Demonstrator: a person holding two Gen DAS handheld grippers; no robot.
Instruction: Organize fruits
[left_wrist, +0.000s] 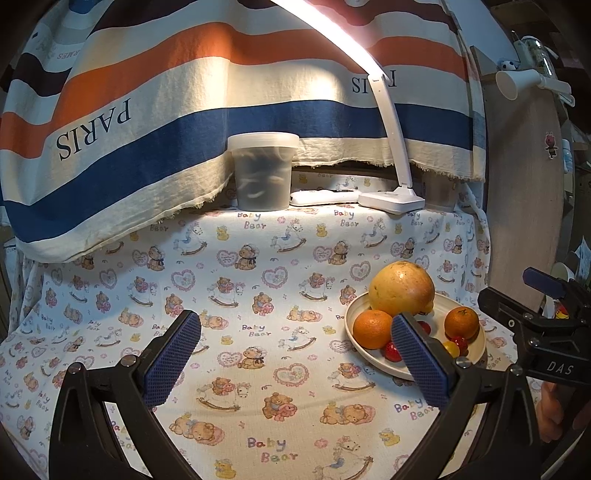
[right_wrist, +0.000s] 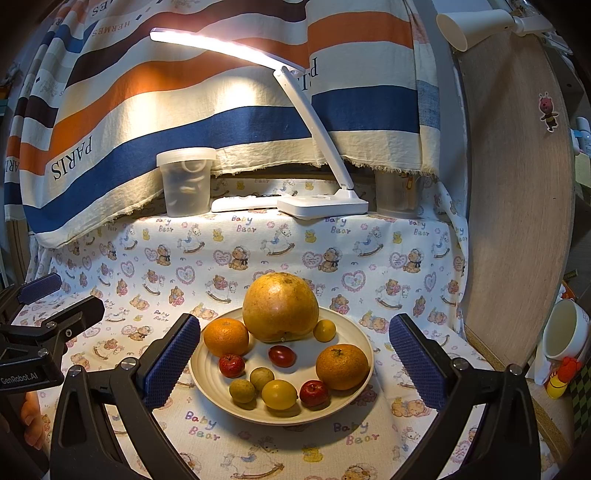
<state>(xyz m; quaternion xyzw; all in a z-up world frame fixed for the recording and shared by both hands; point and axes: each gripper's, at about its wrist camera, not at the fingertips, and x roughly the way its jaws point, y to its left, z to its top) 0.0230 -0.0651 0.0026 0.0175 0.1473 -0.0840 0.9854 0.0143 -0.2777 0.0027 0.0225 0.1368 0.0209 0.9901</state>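
A cream plate (right_wrist: 207, 384) (left_wrist: 354, 314) sits on the bear-print cloth, holding a big grapefruit (right_wrist: 280, 306) (left_wrist: 400, 291), two oranges (right_wrist: 226, 336) (right_wrist: 341, 365), a dark red tomato (right_wrist: 282, 355), small red, yellow and green fruits (right_wrist: 279, 394). My right gripper (right_wrist: 295, 363) is open, its fingers on either side of the plate, nothing held. My left gripper (left_wrist: 295, 362) is open over bare cloth, left of the plate; its right finger (left_wrist: 421, 362) hides part of the plate. Each gripper appears at the edge of the other's view.
At the back stand a lidded plastic tub (right_wrist: 186, 181) (left_wrist: 263, 170), a white remote (right_wrist: 243, 203), a lit desk lamp (right_wrist: 321, 203) (left_wrist: 391, 197) and a striped hanging cloth (left_wrist: 129, 122). A wooden panel (right_wrist: 517, 206) bounds the right side, with a white cup (right_wrist: 565, 332) beyond it.
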